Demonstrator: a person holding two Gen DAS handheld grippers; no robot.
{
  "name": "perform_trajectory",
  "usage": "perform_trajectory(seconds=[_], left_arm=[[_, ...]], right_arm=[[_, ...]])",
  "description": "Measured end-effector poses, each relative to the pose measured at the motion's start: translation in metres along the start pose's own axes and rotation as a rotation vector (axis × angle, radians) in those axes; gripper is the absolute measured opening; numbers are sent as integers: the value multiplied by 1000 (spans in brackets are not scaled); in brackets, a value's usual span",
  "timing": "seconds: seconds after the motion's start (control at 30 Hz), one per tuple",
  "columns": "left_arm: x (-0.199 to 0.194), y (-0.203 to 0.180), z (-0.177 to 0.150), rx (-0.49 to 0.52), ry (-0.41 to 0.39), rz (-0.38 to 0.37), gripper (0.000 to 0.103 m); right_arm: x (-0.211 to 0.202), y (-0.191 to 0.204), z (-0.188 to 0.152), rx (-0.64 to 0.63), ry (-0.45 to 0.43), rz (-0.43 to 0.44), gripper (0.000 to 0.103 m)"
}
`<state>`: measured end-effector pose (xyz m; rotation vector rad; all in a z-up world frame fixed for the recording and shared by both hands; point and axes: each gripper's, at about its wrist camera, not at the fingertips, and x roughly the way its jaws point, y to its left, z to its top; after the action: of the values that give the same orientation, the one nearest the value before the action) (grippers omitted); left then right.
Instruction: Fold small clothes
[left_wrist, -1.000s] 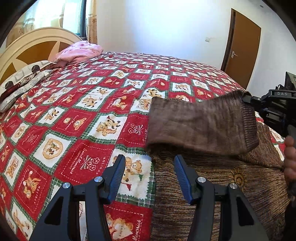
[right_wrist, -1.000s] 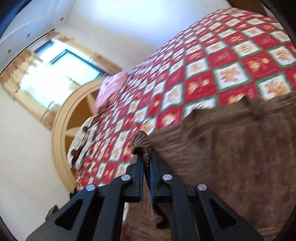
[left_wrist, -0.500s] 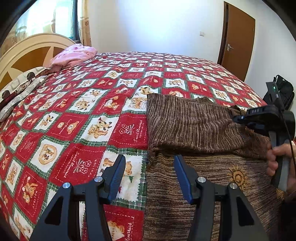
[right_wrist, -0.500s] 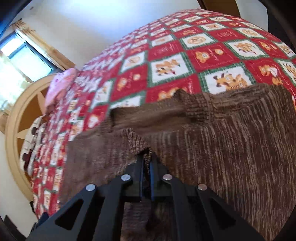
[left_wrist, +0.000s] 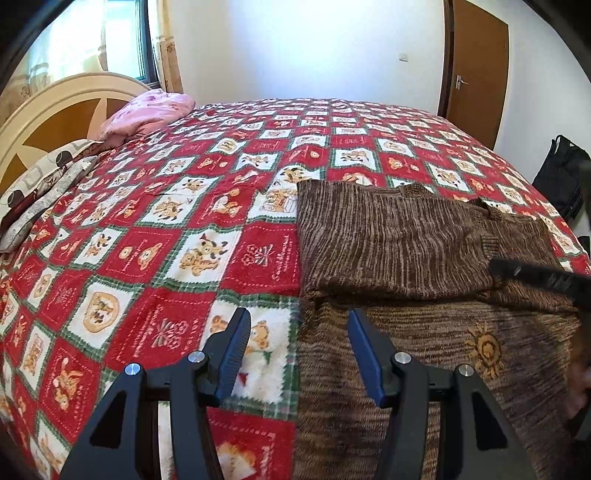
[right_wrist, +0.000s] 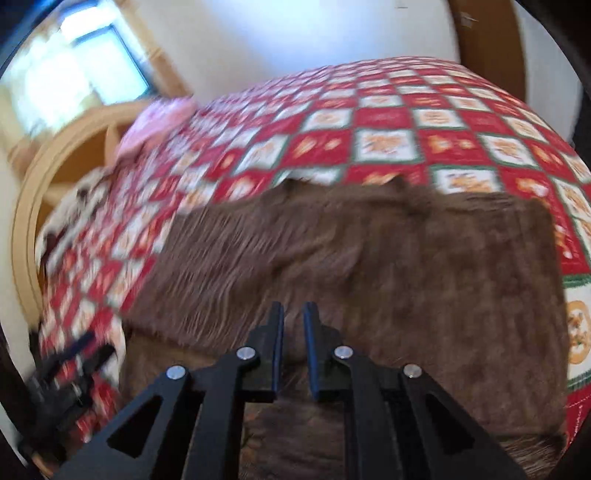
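The brown striped knit sweater (left_wrist: 413, 280) lies flat on the bed's red, white and green teddy-bear patchwork quilt (left_wrist: 177, 236), toward its near right side. One sleeve (left_wrist: 388, 243) is folded across the chest, its ribbed cuff near the collar, and a small orange sun motif (left_wrist: 485, 349) shows on the body below it. The knit looks thick and soft, so folds will sit rounded, not crisp.

My left claw (left_wrist: 297, 350) hovers wide, empty, straddling the sweater's left edge. My right claw (right_wrist: 293, 350) is above the sweater's middle with only a narrow gap between its jaws and, as far as I can tell, nothing in it; that view is motion-blurred.

What worries me: the folded sleeve is only resting there, so a snagged loop on a claw tip could drag it back off. If I pinch the left edge too deep, I may catch the plush quilt as well and lift both. Uneven lifting would skew the next fold.

A pink pillow (left_wrist: 147, 114) sits well apart by the cream wooden headboard (left_wrist: 48, 107).
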<state>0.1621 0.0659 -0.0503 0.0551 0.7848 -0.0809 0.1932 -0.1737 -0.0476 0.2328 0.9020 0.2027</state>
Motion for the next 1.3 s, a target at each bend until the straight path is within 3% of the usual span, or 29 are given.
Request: perform_trajectory(seconds=[0.13,0.23,0.3,0.4,0.47,0.53,0.63,0.77,0.9,1.03,1.13,1.3], left_arm=[[-18,24,-3,-28,-21,30,56],[-32,46,-10,-33,-41,75,56],[-43,61,-18,-32,-53,97,56],[-54,78,-33,-23,-50,119,63],[-61,88,-43,-24,-43,152,67],[-70,98,-52,-35,-37,163,67],[-84,110,-62,-43,-33,179,69],[-106,121,-78,-32,-64,219,75],[-121,130,-97,-22,-80,226,76],[-130,135,-116,-50,-74,166,76],[-134,135,-124,-54,-76,149,76],[-143,137,-121,-63,-103,134,76]], right_arm=[[19,-15,-14,19,47,-31,7],[11,-28,-15,74,97,-55,8],[-2,-24,-21,83,130,-125,20],[-42,0,-38,19,62,-79,35],[-67,19,-52,-12,18,-21,70],[-88,45,-69,-71,-21,69,71],[-94,93,-95,-207,-11,153,71],[-82,136,-136,-341,72,238,69],[-76,173,-180,-476,130,265,69],[-82,199,-212,-595,186,313,69],[-83,224,-236,-735,185,277,69],[-70,245,-258,-817,206,243,67]])
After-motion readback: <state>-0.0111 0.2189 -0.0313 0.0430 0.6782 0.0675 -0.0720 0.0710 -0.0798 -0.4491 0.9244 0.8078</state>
